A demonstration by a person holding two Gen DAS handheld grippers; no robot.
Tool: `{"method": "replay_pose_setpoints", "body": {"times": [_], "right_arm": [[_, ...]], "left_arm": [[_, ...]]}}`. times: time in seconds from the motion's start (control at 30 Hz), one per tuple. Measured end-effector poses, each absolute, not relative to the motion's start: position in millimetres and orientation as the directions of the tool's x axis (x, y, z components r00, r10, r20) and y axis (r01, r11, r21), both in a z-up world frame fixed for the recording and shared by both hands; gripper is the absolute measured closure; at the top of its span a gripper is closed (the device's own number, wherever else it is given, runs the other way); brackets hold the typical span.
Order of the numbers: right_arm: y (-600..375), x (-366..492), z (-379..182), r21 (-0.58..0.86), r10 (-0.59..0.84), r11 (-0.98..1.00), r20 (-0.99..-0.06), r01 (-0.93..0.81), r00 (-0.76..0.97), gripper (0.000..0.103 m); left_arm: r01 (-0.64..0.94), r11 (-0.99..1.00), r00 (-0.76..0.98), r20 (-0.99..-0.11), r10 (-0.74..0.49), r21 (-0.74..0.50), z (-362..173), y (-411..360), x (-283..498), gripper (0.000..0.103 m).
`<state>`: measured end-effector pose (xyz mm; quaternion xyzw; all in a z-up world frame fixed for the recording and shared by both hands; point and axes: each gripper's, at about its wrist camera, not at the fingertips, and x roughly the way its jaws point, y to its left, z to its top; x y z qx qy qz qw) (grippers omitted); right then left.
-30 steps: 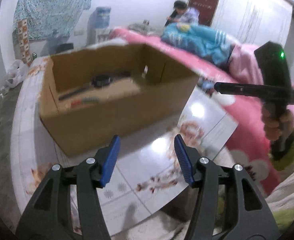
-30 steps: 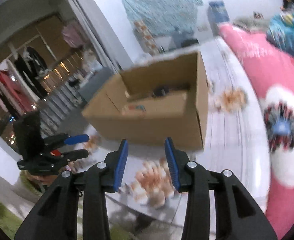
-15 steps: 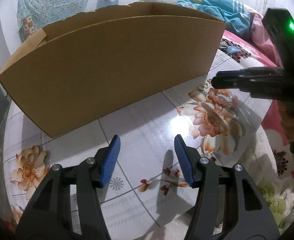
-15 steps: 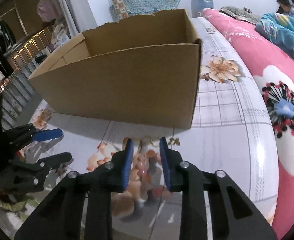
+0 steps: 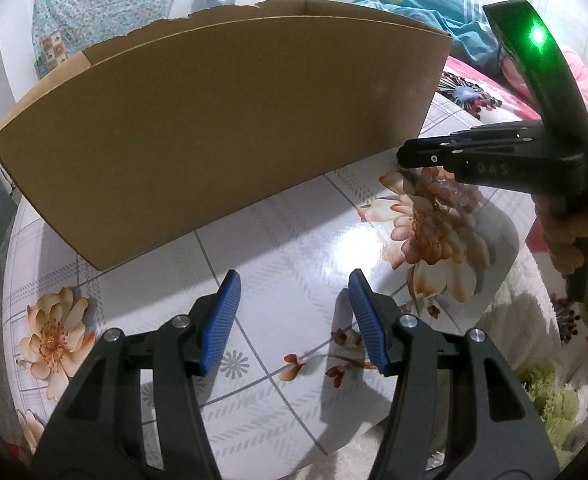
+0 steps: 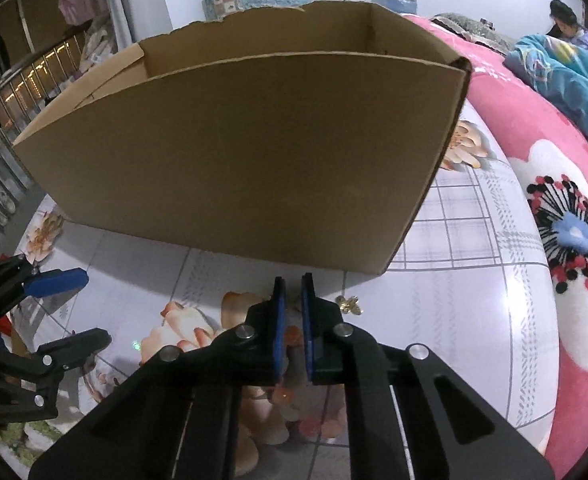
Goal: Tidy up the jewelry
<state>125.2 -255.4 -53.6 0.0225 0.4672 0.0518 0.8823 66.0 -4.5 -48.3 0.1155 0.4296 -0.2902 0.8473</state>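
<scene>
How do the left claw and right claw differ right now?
The left claw stands wide open over bare tablecloth with nothing between its pads; the right claw has just been closing, nearly shut, on a beaded bracelet near the cardboard box corner. Both have blue pads and point down at the table.

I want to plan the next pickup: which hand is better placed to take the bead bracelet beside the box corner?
Right. The right gripper is down at the bead bracelet; its jaws have just been closing, and whether they pinch beads is unclear. The left gripper hangs open, apart from it.
</scene>
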Motion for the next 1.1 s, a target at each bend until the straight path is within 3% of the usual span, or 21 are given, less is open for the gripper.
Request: {"method": "replay_pose_setpoints", "body": {"times": [0.63,1.1], "right_arm": [[-174.9,108.6,-56.0,0.228,0.331,0.939,-0.801,-0.257,0.499,0.096],[-236.4,74.3,-43.2,0.375,0.386,0.917,-0.746,-0.136,0.543,0.092]], "left_arm": [[0.514,0.858,0.522,-0.783,-0.338,-0.028,-38.1,40.2,54.8,0.05],[0.647,0.762,0.495,-0.742,-0.452,-0.032,-31.8,3.6,41.1,0.051]]}}
